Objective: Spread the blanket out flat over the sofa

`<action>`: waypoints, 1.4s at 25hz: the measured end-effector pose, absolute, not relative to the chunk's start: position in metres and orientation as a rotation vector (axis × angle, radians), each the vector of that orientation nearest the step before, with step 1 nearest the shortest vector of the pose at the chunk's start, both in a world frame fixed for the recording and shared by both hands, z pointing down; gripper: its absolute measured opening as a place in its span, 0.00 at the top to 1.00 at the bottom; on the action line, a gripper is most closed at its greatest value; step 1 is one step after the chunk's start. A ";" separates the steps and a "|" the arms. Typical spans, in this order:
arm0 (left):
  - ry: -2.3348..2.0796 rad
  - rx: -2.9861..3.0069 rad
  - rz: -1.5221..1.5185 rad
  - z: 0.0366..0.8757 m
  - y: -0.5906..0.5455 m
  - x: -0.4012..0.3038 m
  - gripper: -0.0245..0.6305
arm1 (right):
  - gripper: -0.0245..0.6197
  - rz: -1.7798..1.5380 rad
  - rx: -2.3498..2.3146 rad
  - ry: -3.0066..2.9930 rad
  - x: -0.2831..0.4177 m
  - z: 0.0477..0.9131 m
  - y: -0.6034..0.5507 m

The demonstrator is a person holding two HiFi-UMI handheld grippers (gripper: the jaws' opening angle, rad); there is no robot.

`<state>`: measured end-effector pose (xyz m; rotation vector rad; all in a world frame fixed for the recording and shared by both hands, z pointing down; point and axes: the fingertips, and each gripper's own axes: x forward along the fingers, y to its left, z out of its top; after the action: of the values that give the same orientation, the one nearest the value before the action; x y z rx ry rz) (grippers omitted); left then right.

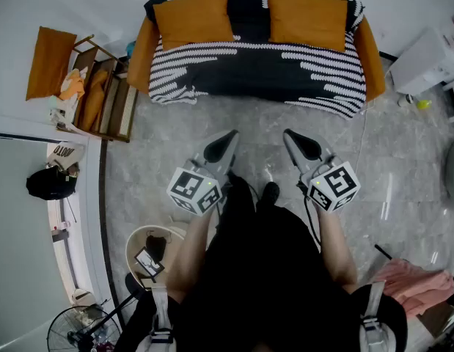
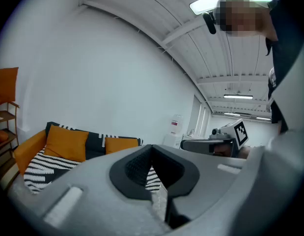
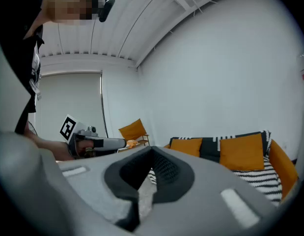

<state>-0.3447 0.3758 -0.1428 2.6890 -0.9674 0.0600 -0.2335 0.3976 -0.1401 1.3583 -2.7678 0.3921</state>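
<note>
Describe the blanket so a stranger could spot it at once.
Look to the orange sofa against the far wall. The blanket drapes over its back and seat, with two orange cushions resting on it. It is the only black cloth with white dashed stripes; everything else on the sofa is plain orange.

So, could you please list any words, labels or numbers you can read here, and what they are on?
Paper bag at the left: bold letters, too blurred to read.
Left marker cube, right marker cube: square patterns, no words.
Nothing else is readable.
</note>
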 end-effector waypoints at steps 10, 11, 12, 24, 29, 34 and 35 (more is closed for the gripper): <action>-0.980 2.690 0.064 -0.143 0.385 -0.333 0.95 | 0.96 0.406 1.372 -2.802 -0.217 -0.142 0.412; -0.982 2.690 0.065 -0.143 0.387 -0.332 0.95 | 0.96 0.417 1.391 -2.813 -0.214 -0.143 0.413; -0.984 2.689 0.065 -0.143 0.388 -0.331 0.95 | 0.96 0.436 1.409 -2.825 -0.210 -0.144 0.414; -0.937 2.649 0.131 -0.116 0.391 -0.319 0.95 | 0.96 0.561 1.398 -2.820 -0.203 -0.121 0.414; -0.873 2.628 0.135 -0.096 0.364 -0.306 0.95 | 0.96 0.569 1.417 -2.770 -0.198 -0.109 0.394; -0.808 2.637 0.125 -0.089 0.312 -0.278 0.95 | 0.96 0.539 1.415 -2.724 -0.180 -0.107 0.351; -0.798 2.641 0.126 -0.090 0.300 -0.272 0.95 | 0.96 0.540 1.417 -2.718 -0.176 -0.108 0.340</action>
<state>-0.2723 0.2997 -0.0900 2.6407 -0.7976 0.1256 -0.1763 0.3399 -0.1079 1.4167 -2.7176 0.5402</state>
